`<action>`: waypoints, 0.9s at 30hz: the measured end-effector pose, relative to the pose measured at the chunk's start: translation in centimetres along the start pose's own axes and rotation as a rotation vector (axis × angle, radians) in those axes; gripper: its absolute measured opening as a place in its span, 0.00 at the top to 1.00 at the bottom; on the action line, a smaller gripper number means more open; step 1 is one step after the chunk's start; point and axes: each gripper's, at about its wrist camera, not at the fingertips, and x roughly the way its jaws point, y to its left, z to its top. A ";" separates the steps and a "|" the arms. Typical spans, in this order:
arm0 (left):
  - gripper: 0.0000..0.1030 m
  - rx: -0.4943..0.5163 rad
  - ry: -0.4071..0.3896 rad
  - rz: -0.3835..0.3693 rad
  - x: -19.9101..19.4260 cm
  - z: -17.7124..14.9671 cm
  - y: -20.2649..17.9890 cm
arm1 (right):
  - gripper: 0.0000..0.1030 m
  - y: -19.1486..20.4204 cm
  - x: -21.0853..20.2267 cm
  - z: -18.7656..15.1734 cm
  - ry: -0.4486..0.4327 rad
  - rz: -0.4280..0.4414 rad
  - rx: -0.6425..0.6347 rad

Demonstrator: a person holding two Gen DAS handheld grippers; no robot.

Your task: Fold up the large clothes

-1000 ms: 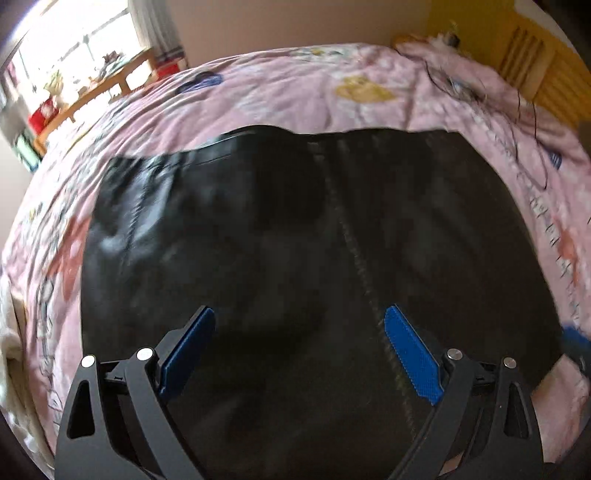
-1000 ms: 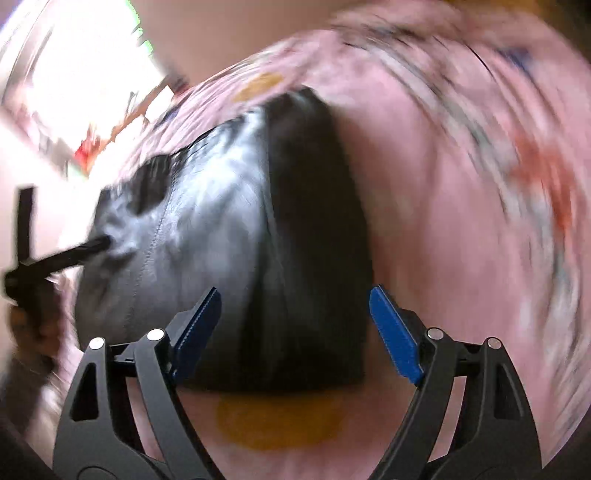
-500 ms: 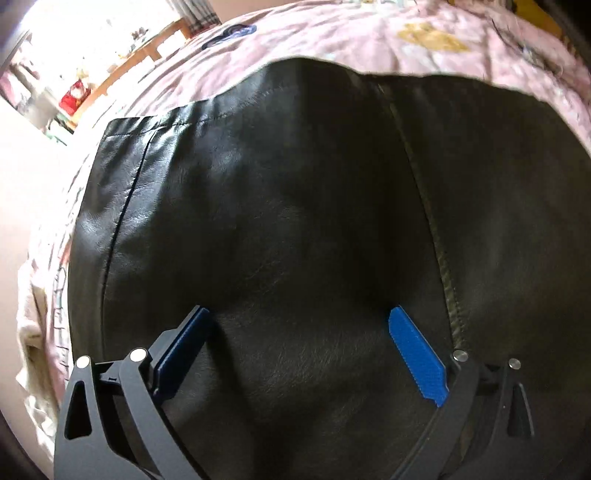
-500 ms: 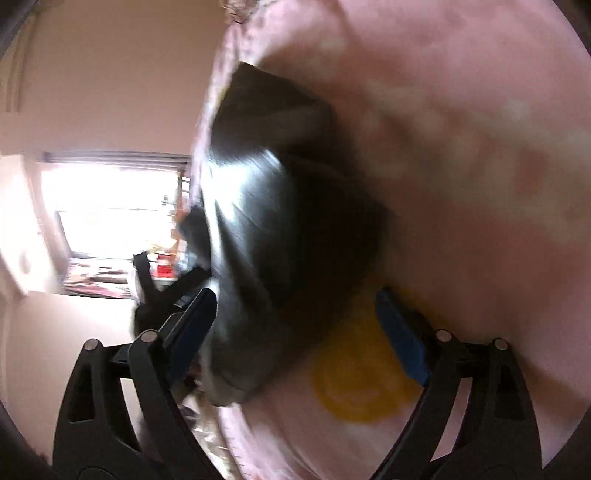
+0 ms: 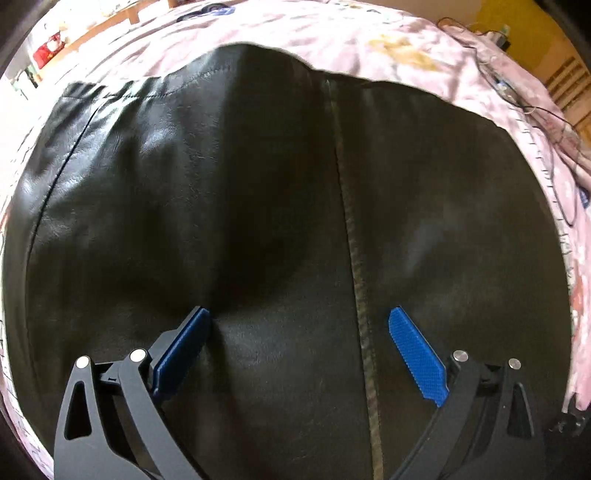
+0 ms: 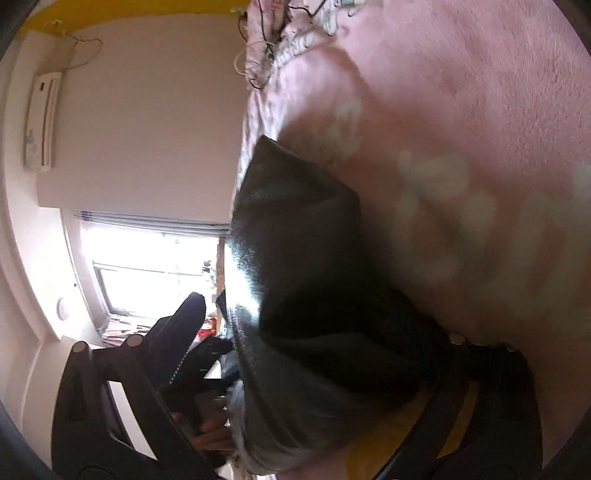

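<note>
Showing one black leather garment (image 5: 258, 206), lying on one pink patterned bedspread (image 5: 369, 33). Showing two grippers: the left gripper (image 5: 299, 332) and the right gripper (image 6: 314, 354), each carrying two fingers. Also showing one window (image 6: 147, 273), one wall air conditioner (image 6: 40, 122), and one hand (image 6: 212, 435).

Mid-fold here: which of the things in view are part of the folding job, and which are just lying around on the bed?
Job:
- black leather garment, spread on the bed
- left tongs, open over it
- right tongs, open around its edge

Lying about:
- pink bedspread
- tangled cables near the bed's far corner
</note>
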 end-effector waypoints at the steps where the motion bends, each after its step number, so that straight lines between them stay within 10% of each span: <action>1: 0.08 0.018 -0.010 0.017 -0.1 -0.1 -0.4 | 0.28 0.6 0.1 0.1 0.030 -0.022 -0.031; 2: 0.08 0.049 -0.036 0.041 -0.3 -0.4 -0.9 | 0.52 1.1 0.5 0.4 0.048 -0.033 -0.056; 4: 0.08 0.065 -0.092 0.019 -1.7 -1.2 -1.0 | 0.64 2.5 0.8 1.0 0.082 -0.059 -0.103; 10: 0.08 0.024 -0.147 0.114 -6.0 -3.6 2.0 | 0.72 6.4 1.2 1.3 0.117 -0.147 -0.311; 14: 0.08 0.037 -0.242 0.304 -8.0 -4.2 4.5 | 0.73 10.1 1.5 0.0 0.097 -0.181 -0.469; 21: 0.14 -0.087 0.064 -0.039 -4.0 -2.8 5.3 | 0.76 14.4 2.8 -0.7 0.121 -0.134 -0.585; 27: 0.09 -0.057 0.089 0.003 -1.0 -4.4 3.9 | 0.78 18.7 4.9 -1.5 0.179 -0.099 -0.692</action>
